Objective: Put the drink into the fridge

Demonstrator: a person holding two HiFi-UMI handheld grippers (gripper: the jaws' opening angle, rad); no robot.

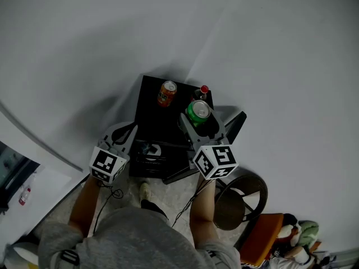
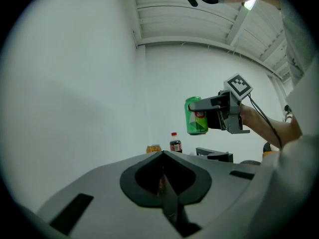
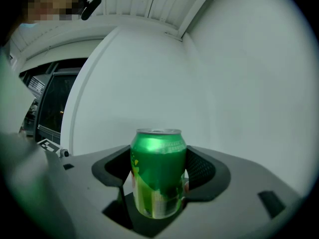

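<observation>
Your left gripper is pinched together with nothing in it, and sits low beside the fridge. The orange can and bottle stand on the fridge top. The green can is picked up: your right gripper clamps it upright just above that top. It is not yet inside, and I can't tell whether the door is open.

Two cans are showing, one green can and one orange can; one red-capped bottle and one black cabinet are showing too
</observation>
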